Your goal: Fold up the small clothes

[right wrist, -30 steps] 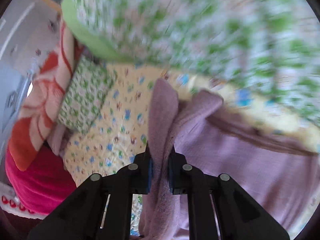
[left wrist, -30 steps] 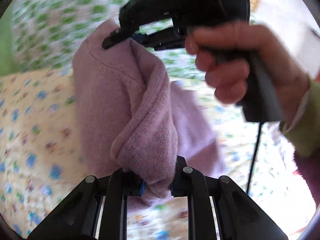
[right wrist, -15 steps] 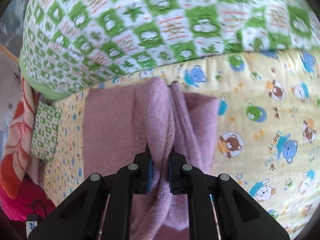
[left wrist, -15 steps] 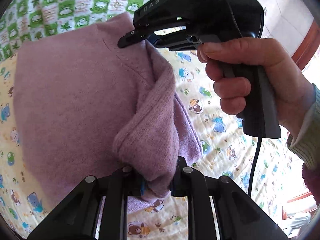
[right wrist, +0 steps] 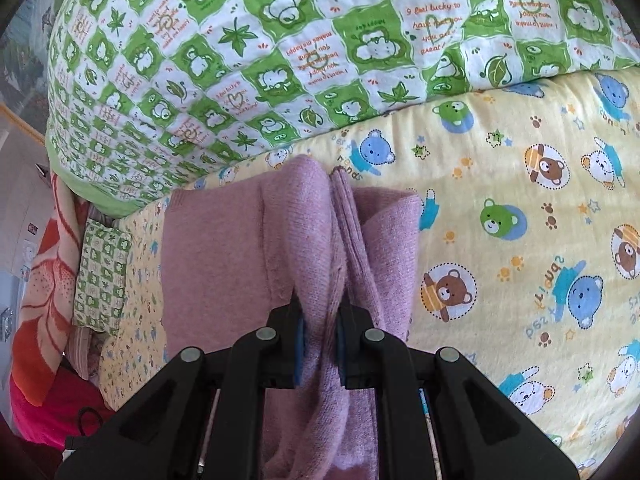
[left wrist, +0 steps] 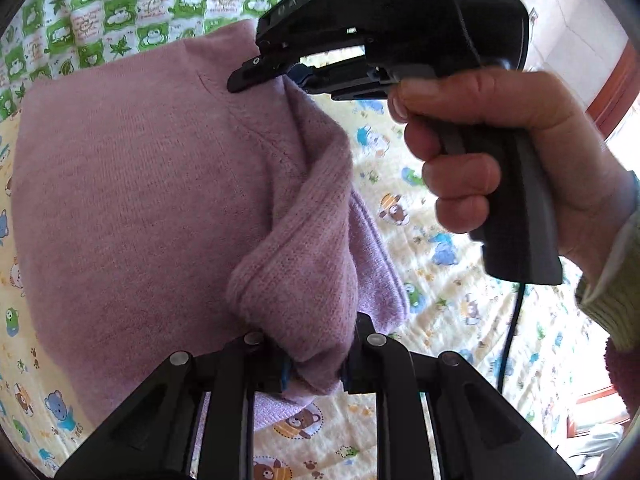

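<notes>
Mauve ribbed-knit sweater [left wrist: 132, 184] bunched in folds.

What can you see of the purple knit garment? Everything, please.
The purple knit garment is a soft, fine-ribbed mauve knit with a visible seam line. Its broad body lies spread on the yellow bear-print sheet, its far edge near the green checked quilt. One side is gathered into thick folds. The left tongs are shut on one bunched fold and the right tongs on another, both pinching the cloth between blue pads. Whether it is a sweater or something else cannot be told.
</notes>
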### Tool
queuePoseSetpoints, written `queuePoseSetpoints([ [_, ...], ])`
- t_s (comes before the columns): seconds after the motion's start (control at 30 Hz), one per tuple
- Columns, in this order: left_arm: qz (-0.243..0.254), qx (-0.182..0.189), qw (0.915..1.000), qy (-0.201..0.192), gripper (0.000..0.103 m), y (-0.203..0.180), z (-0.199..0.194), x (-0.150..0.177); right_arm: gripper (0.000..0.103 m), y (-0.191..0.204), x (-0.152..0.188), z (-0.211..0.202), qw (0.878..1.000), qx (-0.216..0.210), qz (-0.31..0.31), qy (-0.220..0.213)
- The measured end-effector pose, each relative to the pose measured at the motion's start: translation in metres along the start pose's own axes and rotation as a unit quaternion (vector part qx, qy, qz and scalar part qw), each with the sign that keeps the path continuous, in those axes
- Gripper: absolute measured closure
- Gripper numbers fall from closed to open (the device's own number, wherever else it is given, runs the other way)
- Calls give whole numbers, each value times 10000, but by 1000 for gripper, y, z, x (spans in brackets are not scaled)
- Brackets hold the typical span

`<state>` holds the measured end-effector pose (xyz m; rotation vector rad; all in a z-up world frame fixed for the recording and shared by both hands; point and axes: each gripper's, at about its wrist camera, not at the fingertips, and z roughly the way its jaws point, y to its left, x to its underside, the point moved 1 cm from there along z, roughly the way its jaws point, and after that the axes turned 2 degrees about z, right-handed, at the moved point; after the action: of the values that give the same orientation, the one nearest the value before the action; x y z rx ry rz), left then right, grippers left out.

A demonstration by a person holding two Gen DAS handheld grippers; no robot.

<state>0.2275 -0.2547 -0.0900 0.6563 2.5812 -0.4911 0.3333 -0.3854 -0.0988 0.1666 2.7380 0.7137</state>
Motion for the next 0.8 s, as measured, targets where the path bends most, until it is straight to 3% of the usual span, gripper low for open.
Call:
queuePoseSetpoints([
  [0.13,-124,72,9998,138,78,4,8,1,84,-11,2,0,9991,-150,386,73],
  [0.17,-159,158,9997,131,71,5,6,1,83,-12,2,-3,9989,-156,430,38],
  [0.27,-20,207,9997,100,62,0,-4,4,75,-9,9,-21,9990,96,395,-162],
  [0.33,106,244,9996,117,60,-4,-11,12,60,-8,15,-34,9983,284,423,-283],
  [0.53,-6,208,9997,90,59,15,-46,52,60,0,53,-75,9974,246,425,-532],
  [0.7,-184,-340,9992,83,56,59,-65,91,60,21,93,-87,9989,106,208,-414],
  [0.8,-255,-387,9988,181,56,79,-61,103,60,29,110,-79,9993,260,128,-226],
])
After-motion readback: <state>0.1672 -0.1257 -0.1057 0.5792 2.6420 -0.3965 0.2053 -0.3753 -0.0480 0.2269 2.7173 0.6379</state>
